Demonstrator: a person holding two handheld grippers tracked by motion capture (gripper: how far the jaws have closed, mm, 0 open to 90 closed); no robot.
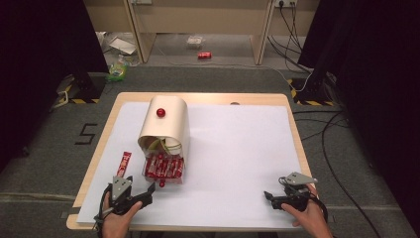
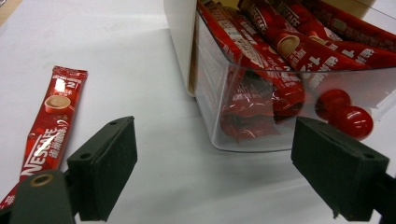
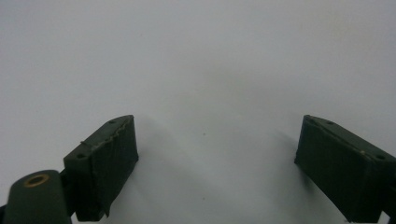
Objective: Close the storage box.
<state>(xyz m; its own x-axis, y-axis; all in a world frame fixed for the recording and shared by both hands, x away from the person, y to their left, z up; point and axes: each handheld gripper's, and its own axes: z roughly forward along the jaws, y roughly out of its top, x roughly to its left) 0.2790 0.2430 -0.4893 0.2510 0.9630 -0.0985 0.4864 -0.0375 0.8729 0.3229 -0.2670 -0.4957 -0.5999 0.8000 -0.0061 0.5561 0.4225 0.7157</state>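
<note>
A cream curved-top box (image 1: 166, 121) with a red knob (image 1: 160, 112) lies on the white sheet, and its clear drawer (image 1: 164, 168) is pulled out toward me, holding several red coffee sachets (image 2: 280, 42). A red drawer knob (image 2: 350, 120) shows at the drawer's front. One loose red sachet (image 1: 124, 163) (image 2: 49, 126) lies flat to the left of the drawer. My left gripper (image 1: 141, 191) (image 2: 215, 172) stands open just in front of the drawer, between the loose sachet and the knob, holding nothing. At the near right, my right gripper (image 1: 273, 197) (image 3: 215, 168) is open over bare white sheet.
The white sheet (image 1: 237, 148) covers most of the wooden table (image 1: 292, 106). Beyond the table are grey floor, a red can (image 1: 204, 55), cables (image 1: 327, 134) at the right and black stands at both sides.
</note>
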